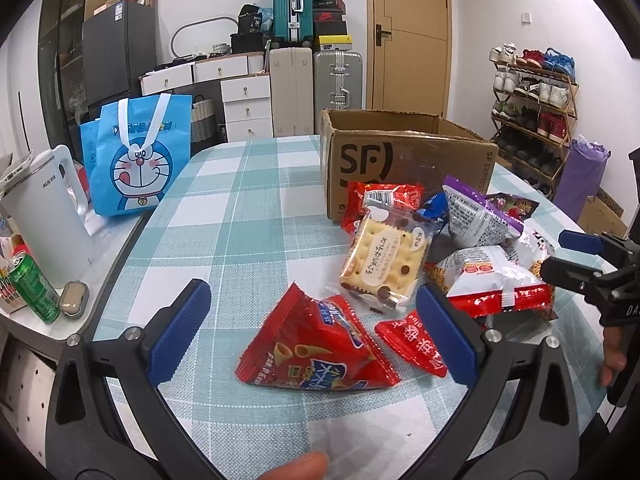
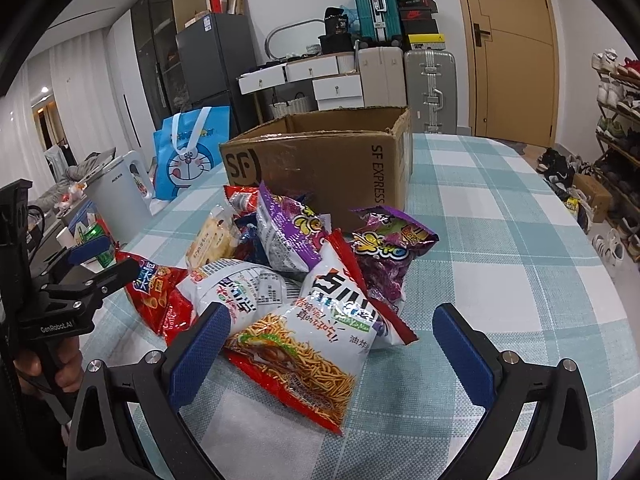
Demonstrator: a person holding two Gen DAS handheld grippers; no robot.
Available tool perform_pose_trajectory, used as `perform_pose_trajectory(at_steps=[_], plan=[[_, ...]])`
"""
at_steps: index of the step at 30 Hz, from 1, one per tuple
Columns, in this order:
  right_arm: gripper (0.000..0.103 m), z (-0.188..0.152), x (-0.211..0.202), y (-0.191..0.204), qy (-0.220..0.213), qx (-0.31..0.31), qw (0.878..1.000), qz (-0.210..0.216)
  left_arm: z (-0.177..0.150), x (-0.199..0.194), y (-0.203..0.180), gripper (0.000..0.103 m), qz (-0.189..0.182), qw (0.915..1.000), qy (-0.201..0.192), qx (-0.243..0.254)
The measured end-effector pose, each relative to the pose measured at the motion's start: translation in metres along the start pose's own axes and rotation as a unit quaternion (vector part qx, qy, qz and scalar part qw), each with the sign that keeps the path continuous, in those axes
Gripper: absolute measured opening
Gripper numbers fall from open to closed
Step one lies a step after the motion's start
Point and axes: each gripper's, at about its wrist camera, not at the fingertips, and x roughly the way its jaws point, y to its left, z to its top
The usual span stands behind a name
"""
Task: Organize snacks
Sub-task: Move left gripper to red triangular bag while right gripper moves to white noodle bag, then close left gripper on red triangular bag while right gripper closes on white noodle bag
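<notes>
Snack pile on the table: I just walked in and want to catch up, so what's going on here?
A person holds a gripper in each hand over a heap of snack packets. The left gripper is open above a red packet; the right gripper is open around a noodle packet. Neither has grasped anything. The cardboard box stands open behind the pile on the checked tablecloth, and every visible snack is still outside it.

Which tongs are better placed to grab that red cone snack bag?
Left. The left tongs are open with the red cone snack bag between their fingers; the right tongs face the noodle snack bag.
</notes>
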Motion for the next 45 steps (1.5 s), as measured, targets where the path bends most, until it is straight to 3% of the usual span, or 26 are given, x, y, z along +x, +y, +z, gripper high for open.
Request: perform_pose_trajectory(at_steps=[20,33,39,45], plan=[[0.103,0.002,0.027,-0.015,0.056,0.060,0.997,-0.005,0.002,0.036,0.023,0.102,0.000,0.9970,0.076,-0.015],[0.103,0.000,0.045,-0.024,0.091,0.116,0.989,0.009,0.002,0.054,0.025,0.102,0.004,0.9943,0.106,-0.012],[0.102,-0.005,0.049,-0.017,0.097,0.093,0.991,-0.005,0.001,0.056,0.028,0.102,0.001,0.9939,0.109,-0.016],[0.102,-0.003,0.050,-0.020,0.112,0.089,0.990,0.008,-0.001,0.059,0.034,0.102,-0.007,0.9929,0.116,-0.028]])
